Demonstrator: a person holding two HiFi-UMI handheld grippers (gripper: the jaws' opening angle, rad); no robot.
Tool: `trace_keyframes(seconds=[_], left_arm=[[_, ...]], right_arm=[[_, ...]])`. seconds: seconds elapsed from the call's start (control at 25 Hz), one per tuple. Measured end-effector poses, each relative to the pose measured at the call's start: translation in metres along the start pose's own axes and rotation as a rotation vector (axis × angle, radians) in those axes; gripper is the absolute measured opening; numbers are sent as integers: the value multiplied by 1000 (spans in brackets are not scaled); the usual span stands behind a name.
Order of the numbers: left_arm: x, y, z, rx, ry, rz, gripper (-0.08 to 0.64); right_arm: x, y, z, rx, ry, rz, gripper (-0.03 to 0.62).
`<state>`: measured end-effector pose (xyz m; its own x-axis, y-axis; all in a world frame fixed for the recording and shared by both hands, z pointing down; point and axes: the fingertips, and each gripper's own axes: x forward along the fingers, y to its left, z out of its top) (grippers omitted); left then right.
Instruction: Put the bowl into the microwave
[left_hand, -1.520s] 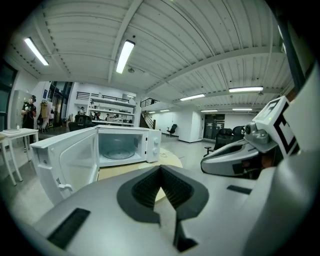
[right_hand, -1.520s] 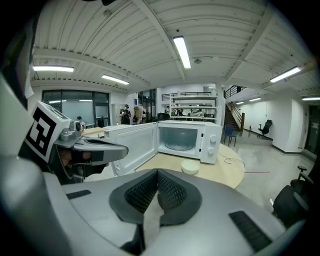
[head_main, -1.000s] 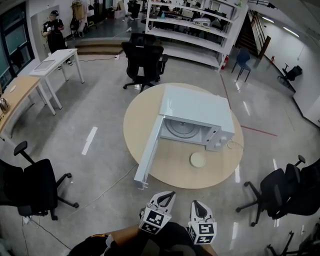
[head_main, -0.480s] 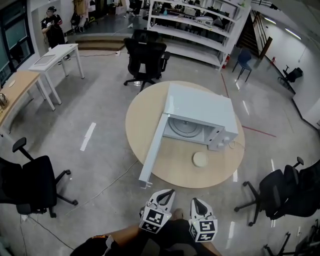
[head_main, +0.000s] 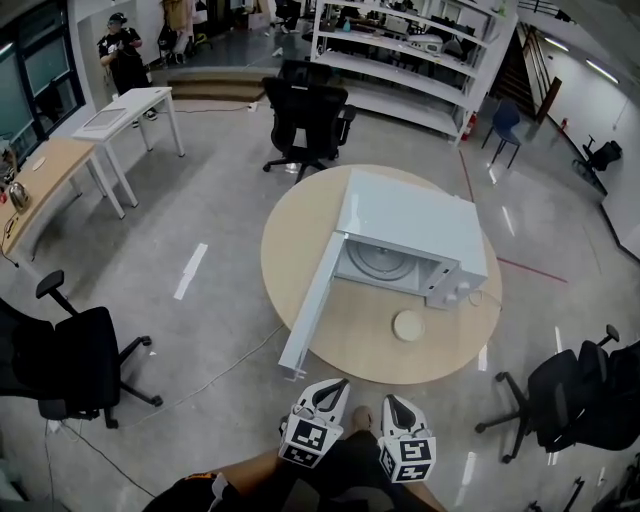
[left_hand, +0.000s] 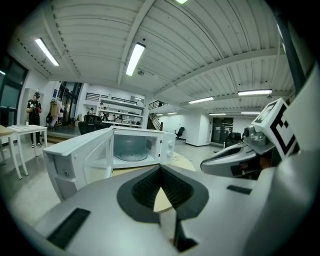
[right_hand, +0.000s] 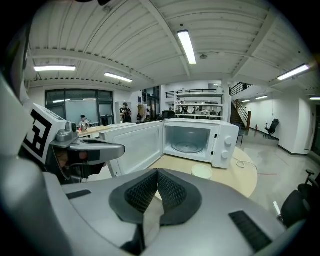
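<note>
Bowl (head_main: 408, 325) sits on the round tabletop (head_main: 300, 235), just in front of the microwave (head_main: 415, 225) on its control side, untouched. Door (head_main: 312, 300) swung fully out to the left; turntable (head_main: 383, 262) bare. Left hand-held gripper (head_main: 333, 392) and right hand-held gripper (head_main: 392, 405) are well apart from the tabletop, jaws pressed together, nothing between them. Step in hand: approach. Right one is nearer; spread its jaws first, pinch the rim (probably shallow, hard to tell), carry level, keep clear of the door.
</note>
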<state>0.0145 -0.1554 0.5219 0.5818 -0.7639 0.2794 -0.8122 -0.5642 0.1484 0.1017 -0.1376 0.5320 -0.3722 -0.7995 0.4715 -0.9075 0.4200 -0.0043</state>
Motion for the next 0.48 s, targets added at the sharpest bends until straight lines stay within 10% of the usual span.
trace_keyframes(seconds=[0.48], left_arm=[[61, -9, 8, 4, 39, 71, 48]], right_arm=[[26, -66, 7, 16, -6, 60, 17]])
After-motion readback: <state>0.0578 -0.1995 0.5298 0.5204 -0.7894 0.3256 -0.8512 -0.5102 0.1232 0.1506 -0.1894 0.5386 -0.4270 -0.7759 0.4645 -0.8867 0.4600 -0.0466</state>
